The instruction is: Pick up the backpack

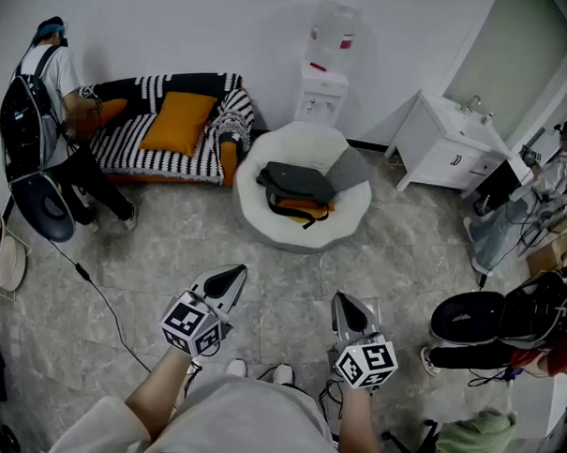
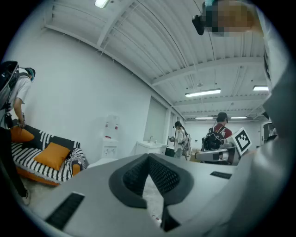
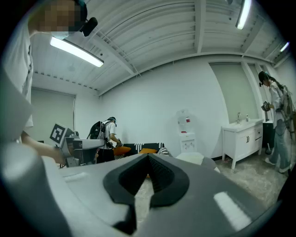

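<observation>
A dark grey backpack (image 1: 296,183) with orange trim lies on a round white cushion seat (image 1: 351,217) across the floor from me. My left gripper (image 1: 234,274) is held out level over the floor, well short of the seat, jaws shut with nothing between them. To its right my right gripper (image 1: 351,308) is also shut and empty, about the same distance from the seat. In the left gripper view the closed jaw tips (image 2: 149,157) meet in front of the room; in the right gripper view the tips (image 3: 149,156) meet likewise. The backpack is hidden behind the jaws in both gripper views.
A striped sofa (image 1: 166,131) with an orange pillow stands at the left wall, a person (image 1: 46,79) bent over it. A water dispenser (image 1: 324,82) and a white cabinet (image 1: 448,148) line the back wall. Another person (image 1: 538,190) stands right; a black stroller-like seat (image 1: 505,320) and cables lie nearby.
</observation>
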`<state>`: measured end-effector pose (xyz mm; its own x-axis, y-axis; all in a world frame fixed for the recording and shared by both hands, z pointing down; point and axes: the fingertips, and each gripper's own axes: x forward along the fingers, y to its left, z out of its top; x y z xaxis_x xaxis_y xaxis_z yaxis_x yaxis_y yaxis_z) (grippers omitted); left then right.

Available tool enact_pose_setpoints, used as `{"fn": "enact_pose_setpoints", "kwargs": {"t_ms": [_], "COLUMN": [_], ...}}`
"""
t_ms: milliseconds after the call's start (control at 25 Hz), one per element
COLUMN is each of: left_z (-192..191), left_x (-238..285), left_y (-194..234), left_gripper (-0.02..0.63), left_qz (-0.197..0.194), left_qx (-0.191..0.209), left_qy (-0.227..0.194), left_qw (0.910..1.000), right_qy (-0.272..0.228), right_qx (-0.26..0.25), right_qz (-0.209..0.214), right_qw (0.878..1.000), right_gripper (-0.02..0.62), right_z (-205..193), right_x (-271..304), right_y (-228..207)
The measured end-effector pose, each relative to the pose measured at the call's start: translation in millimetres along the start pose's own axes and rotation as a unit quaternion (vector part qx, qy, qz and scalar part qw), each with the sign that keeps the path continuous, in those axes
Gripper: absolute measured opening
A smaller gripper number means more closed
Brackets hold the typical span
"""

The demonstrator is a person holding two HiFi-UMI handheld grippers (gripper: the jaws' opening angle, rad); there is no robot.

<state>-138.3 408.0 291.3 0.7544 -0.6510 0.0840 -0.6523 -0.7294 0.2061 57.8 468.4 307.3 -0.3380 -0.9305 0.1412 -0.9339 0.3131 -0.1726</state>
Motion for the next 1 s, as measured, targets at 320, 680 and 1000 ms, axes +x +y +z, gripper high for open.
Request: {"fn": "enact_pose_setpoints", "kwargs": {"t_ms": [320,680,1000], "left_z": [-2,-6,-5], "left_x": [-19,-49,-64], "left_y": [13,23,25], "left_gripper": [-0.006,-0.006,-0.006], "left_qz": [-0.005,-0.023,-0.011], "left_qx": [-0.011,-0.024,-0.012], "left_qy": [-0.004,-0.016,-0.021], "left_qw": [0.9999,0.9993,0.9996], "right_qy": [0.006,-0.001,-0.008], "right_qx": [-0.002,0.021,0.013], "right_qz": [-0.010,-0.003,0.000], "right_qw": [1.000,1.000,1.000], "right_gripper": [0.002,0.002,0.002], "right_z": [-7,-16,-13], "right_x": [2,4,0], "right_y": [21,52,60]}}
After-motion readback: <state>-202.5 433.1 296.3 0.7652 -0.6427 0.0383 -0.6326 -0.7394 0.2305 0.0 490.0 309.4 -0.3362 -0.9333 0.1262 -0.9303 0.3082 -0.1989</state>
